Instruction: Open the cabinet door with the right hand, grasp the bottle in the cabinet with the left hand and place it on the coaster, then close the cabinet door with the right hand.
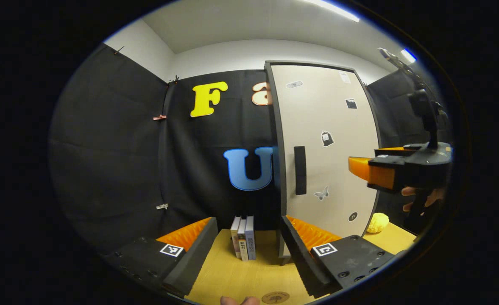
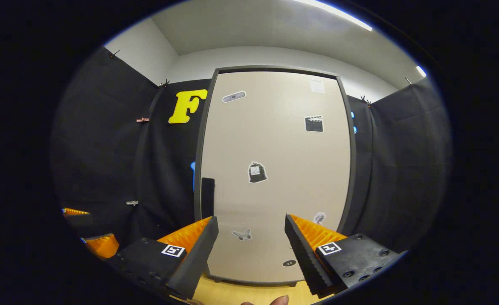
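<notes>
The tall cabinet (image 2: 274, 140) stands on the wooden table with its beige door closed, so its inside is hidden. A dark vertical handle (image 2: 207, 197) sits at the door's left edge. My right gripper (image 2: 251, 250) faces the door a short way off, open and holding nothing. In the left gripper view the same cabinet (image 1: 330, 127) and handle (image 1: 300, 169) are ahead to the right, and the right gripper (image 1: 361, 167) hovers in front of the door, held by a hand. My left gripper (image 1: 249, 254) is open over the table. A round coaster (image 1: 274, 297) lies at the near edge.
Three upright books (image 1: 243, 237) stand on the table (image 1: 232, 275) just left of the cabinet. A yellow lumpy object (image 1: 377, 222) rests on the table to the cabinet's right. Black cloth walls close in the back and sides. The left gripper (image 2: 84, 231) is at the lower left of the right gripper view.
</notes>
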{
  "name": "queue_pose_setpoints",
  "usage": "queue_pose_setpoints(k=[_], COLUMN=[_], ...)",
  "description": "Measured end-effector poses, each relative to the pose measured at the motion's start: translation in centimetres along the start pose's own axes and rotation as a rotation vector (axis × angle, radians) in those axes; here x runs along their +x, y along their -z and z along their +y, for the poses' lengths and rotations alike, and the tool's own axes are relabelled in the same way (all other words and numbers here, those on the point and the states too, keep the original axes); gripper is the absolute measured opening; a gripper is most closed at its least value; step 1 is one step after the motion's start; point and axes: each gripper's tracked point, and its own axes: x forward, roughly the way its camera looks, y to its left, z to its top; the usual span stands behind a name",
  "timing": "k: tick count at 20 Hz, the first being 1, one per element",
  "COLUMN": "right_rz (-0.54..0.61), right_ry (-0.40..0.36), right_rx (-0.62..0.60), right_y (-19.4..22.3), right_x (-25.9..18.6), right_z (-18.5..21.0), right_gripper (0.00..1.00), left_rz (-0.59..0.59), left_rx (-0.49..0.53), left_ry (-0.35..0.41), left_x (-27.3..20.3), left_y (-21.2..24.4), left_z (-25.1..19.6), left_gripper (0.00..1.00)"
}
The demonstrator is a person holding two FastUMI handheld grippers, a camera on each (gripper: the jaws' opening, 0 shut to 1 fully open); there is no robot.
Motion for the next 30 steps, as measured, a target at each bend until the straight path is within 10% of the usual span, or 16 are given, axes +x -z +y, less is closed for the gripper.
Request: queue_pose_setpoints(k=[14,20,30], right_rz=[0.056,0.068,0.11], right_ry=[0.009,0.078,-0.01], right_rx=[0.094,0.087,0.093], right_y=[3.2,4.4,5.0], right_x=[12.4,14.0,12.0], right_z=[7.1,7.4,7.9], right_gripper=[0.95,0.39,0.17], left_rz=[0.003,0.014,0.008], left_rx=[-0.002,-0.016,-0.048], left_ry=[-0.032,-0.022,-0.056], left_x=[0.7,1.1,0.7], left_y=[0.8,1.5,2.0], left_z=[3.3,3.9,5.4], left_gripper=[0.95,0.95,0.95])
